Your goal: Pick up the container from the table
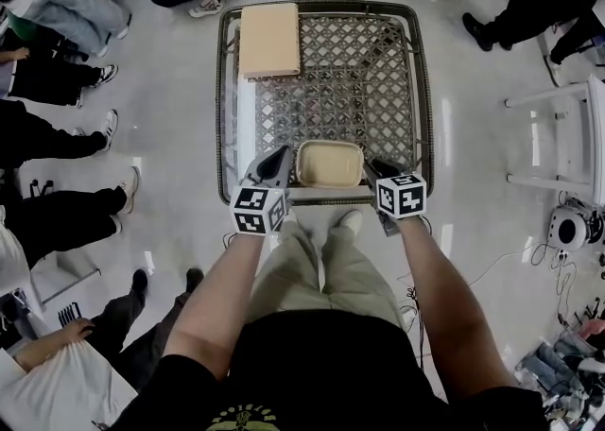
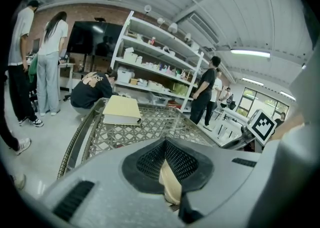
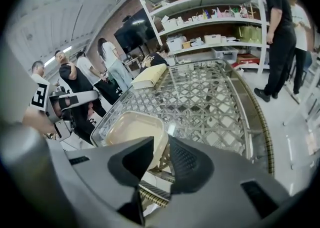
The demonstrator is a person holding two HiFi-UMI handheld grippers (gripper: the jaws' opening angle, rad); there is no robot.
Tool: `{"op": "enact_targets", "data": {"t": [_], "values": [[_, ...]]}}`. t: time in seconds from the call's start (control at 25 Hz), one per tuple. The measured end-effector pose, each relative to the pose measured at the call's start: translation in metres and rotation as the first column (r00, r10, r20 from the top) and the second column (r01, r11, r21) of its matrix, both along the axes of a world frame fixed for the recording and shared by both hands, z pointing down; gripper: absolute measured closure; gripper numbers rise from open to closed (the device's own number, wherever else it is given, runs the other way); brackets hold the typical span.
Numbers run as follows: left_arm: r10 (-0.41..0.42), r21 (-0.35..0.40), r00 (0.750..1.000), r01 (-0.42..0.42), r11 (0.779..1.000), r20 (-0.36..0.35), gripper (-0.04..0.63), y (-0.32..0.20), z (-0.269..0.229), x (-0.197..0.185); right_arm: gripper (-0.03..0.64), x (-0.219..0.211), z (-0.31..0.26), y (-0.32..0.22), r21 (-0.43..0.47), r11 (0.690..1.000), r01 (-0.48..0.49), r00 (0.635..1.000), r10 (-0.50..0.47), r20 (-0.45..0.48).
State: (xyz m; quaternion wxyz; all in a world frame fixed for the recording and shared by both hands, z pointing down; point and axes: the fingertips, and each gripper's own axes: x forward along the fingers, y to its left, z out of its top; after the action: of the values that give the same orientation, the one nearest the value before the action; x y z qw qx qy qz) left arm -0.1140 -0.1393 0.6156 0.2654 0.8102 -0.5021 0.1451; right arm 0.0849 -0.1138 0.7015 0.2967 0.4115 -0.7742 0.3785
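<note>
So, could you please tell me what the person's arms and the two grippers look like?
The left gripper and right gripper have grey plastic bodies and black mesh-textured pads. Each bears a white cube with black square markers. The person wears a black short-sleeved shirt; the forearms are bare.

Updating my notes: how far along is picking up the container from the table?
Done: the left gripper is shut on one rim of the container. In hand: the right gripper is at the opposite rim, fingers open around it. Left: close it and lift; the container seems to sit on the table.
</note>
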Motion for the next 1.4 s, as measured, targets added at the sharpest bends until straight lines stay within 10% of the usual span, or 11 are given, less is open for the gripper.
{"op": "enact_targets", "data": {"t": [0.84,1.4], "values": [[-0.003,-0.026,1.000,0.003,1.000,0.024,0.591,0.001,0.013,-0.006,0.566,-0.010,0.028,0.006,-0.196,0.979,-0.063,0.987,0.090,0.130],[0.001,-0.081,1.000,0.000,0.997,0.018,0.591,0.001,0.024,-0.007,0.569,-0.013,0.024,0.002,-0.171,0.982,-0.085,0.990,0.102,0.098]]}}
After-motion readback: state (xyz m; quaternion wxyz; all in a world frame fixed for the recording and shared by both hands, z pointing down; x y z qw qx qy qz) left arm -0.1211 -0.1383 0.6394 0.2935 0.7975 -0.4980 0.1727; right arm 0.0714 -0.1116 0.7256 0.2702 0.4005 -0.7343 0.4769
